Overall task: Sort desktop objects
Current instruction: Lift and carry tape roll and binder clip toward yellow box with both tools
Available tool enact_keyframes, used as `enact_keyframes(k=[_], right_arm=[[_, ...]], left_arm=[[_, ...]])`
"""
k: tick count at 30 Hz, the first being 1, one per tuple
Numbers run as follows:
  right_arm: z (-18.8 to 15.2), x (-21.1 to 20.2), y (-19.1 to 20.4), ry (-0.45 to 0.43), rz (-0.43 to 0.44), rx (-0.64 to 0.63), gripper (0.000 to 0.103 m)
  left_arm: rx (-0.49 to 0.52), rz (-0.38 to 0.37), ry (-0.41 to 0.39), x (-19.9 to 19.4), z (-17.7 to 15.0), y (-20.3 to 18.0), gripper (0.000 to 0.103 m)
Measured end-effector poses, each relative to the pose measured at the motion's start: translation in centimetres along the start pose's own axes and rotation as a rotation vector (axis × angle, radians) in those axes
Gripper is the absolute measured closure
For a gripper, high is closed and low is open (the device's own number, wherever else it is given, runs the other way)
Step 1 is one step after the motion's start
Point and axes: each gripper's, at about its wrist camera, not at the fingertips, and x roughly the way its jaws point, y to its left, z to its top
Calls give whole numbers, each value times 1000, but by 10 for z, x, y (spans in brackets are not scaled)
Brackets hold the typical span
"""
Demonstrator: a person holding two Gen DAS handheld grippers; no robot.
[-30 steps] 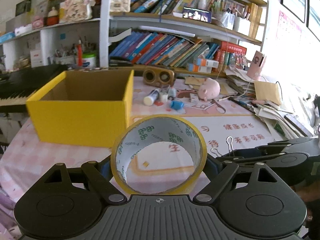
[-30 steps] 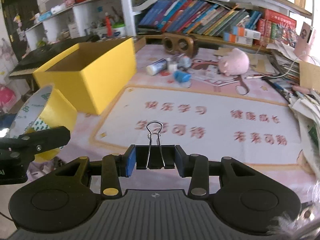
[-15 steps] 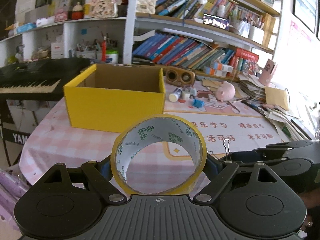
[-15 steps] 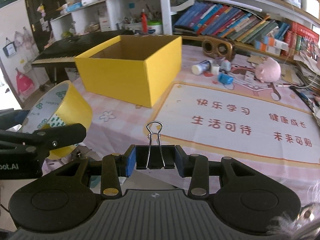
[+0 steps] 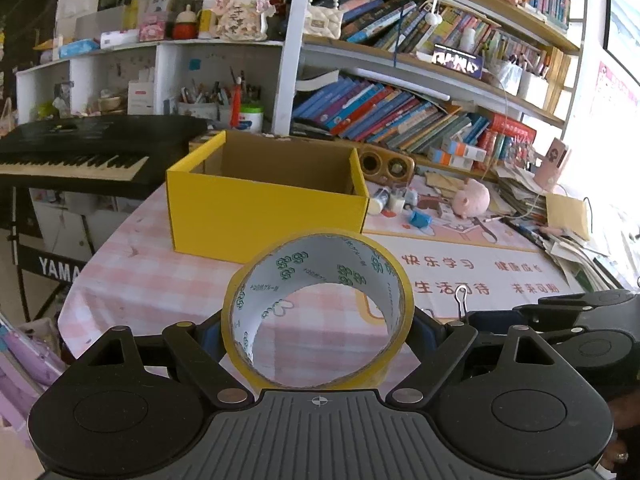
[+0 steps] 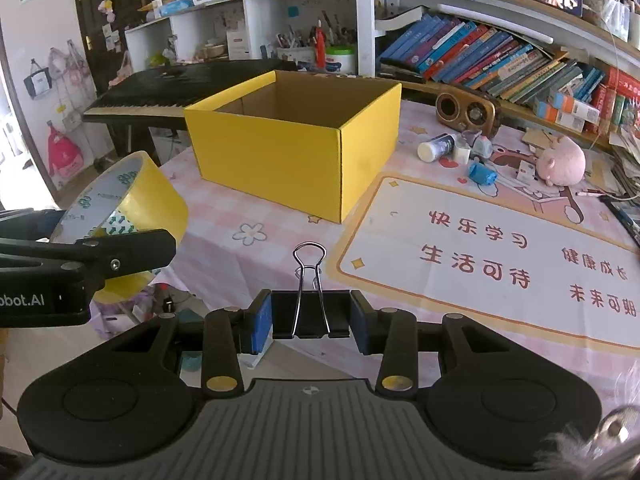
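Note:
My left gripper [image 5: 318,330] is shut on a roll of yellow tape [image 5: 280,376], held upright with its hole facing me. The same tape roll [image 6: 152,200] shows at the left of the right wrist view, clamped in the left gripper. My right gripper [image 6: 311,316] is shut on a black binder clip [image 6: 286,314] whose wire handles point up. The clip's wire handle [image 5: 462,300] also peeks in at the right of the left wrist view. An open yellow cardboard box [image 5: 264,216] [image 6: 296,152] stands on the table ahead of both grippers, and the part of its inside that I see holds nothing.
Small bottles [image 6: 436,146], a blue roll [image 6: 482,172], a pink plush pig [image 6: 560,158] and a wooden speaker [image 6: 466,110] lie behind the printed desk mat [image 6: 500,256]. Paper stacks [image 5: 576,248] crowd the right edge. A keyboard [image 5: 80,160] stands left of the table. Bookshelves fill the back.
Both grippers have drawn back from the table with their loads; the yellow box and desk clutter look smaller and farther. Both grips are unchanged.

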Motion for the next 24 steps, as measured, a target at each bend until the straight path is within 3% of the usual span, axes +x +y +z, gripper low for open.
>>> enact_keyframes(k=[24], right_arm=[[16, 12, 13, 1, 14, -16, 65]], left_arm=[[13, 6, 11, 5, 6, 17, 16]])
